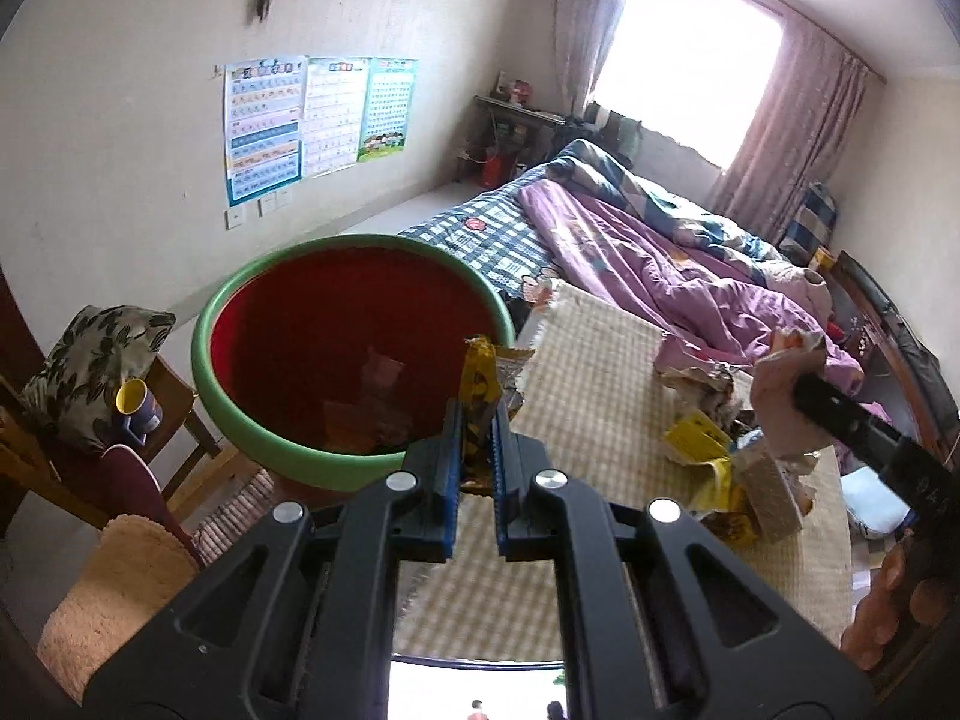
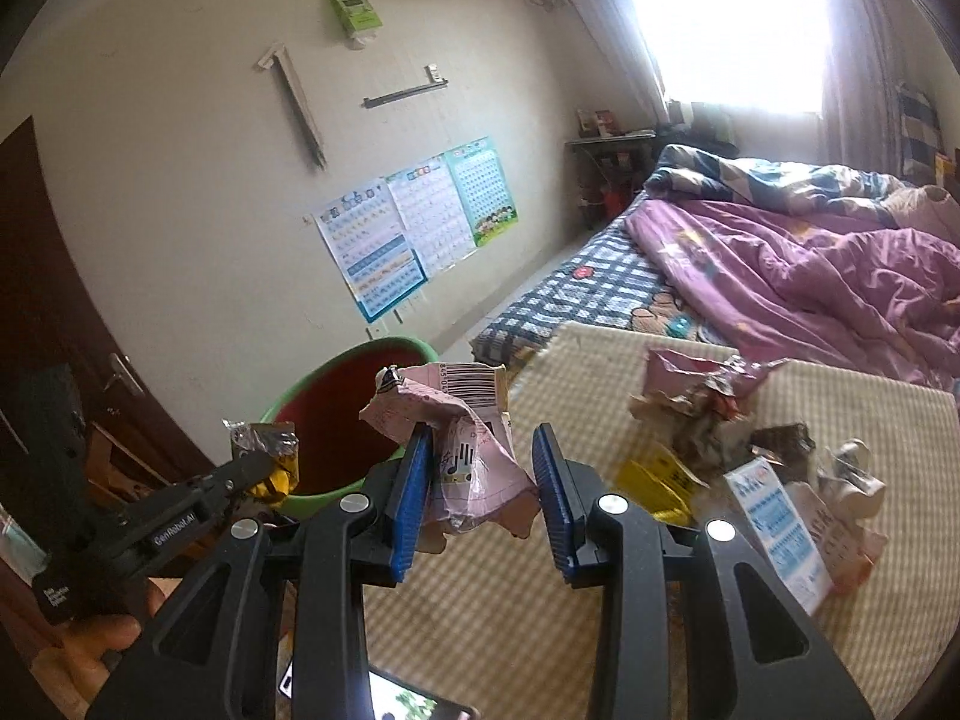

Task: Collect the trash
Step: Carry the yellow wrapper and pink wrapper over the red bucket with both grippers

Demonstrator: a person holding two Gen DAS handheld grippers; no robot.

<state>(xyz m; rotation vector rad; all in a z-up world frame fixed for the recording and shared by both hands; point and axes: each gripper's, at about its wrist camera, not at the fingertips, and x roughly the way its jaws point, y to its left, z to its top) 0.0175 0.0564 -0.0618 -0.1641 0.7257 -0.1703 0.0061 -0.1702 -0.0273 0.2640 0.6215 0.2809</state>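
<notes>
Left tool (image 1: 478,420): clamped on a yellow foil snack wrapper (image 1: 483,378), long axis upright, near the red basin with green rim (image 1: 354,354).
Right tool (image 2: 483,468): jaws apart around a crumpled pink paper packet (image 2: 462,420), barcode end up.
Risk: the packet looks loosely held and could drop short of the basin.
Table (image 2: 540,600): more litter remains.

Daylight floods in from a window (image 1: 684,54) at the far end of the room, so bright that its panes wash out to pure white in both views, with a soft haze spilling onto the curtains (image 1: 798,138). The walls and bed (image 2: 780,276) are evenly, gently lit; shadows are faint. Both fisheye views bend straight lines strongly and darken to black at the corners. Nearby trash on the checked bench (image 2: 600,600) looks slightly smeared and soft.
</notes>
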